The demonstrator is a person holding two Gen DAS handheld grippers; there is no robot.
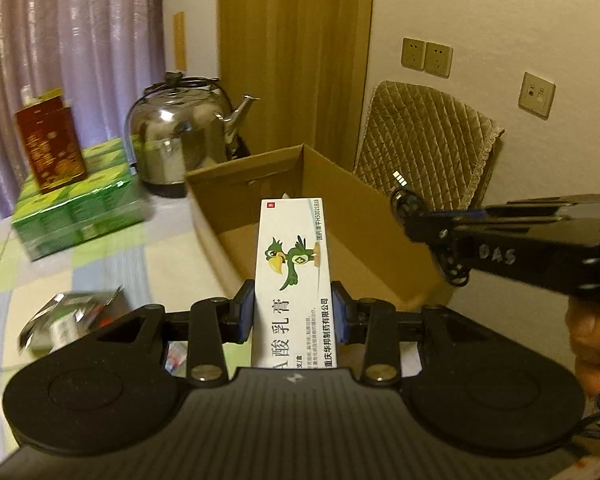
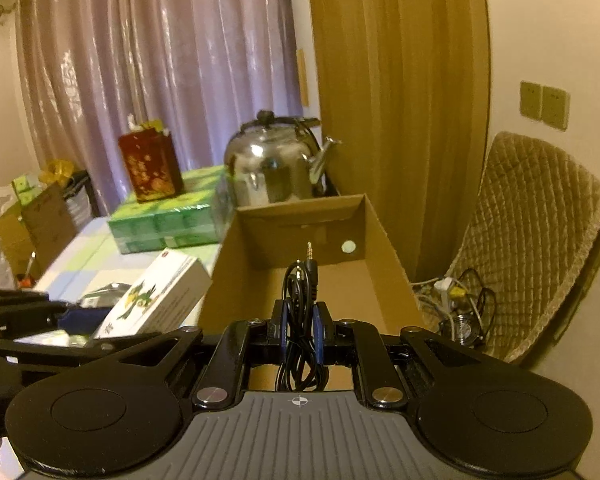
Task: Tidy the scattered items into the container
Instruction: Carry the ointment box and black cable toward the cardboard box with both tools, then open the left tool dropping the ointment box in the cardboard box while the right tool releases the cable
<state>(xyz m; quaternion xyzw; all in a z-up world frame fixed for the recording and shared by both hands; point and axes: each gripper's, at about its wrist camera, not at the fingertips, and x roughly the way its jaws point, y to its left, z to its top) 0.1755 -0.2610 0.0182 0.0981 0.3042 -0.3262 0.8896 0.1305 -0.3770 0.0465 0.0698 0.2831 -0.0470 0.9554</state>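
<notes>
My left gripper (image 1: 293, 312) is shut on a white medicine box (image 1: 292, 276) printed with a green bird, held out over the near edge of the open cardboard box (image 1: 364, 236). My right gripper (image 2: 300, 320) is shut on a coiled black audio cable (image 2: 300, 292) whose jack plug points up, above the same cardboard box (image 2: 384, 248). The right gripper (image 1: 432, 216) also shows from the side in the left wrist view, over the box's right wall. The medicine box (image 2: 156, 296) and the left gripper's fingers (image 2: 82, 316) appear at the left of the right wrist view.
A silvery foil packet (image 1: 68, 316) lies on the checked tablecloth (image 1: 100, 248). Behind stand a steel kettle (image 1: 180, 136), a green carton pack (image 1: 80, 204) with a red tin (image 1: 50, 144) on top. A quilted chair back (image 2: 536, 232) and a power strip (image 2: 448, 288) are to the right.
</notes>
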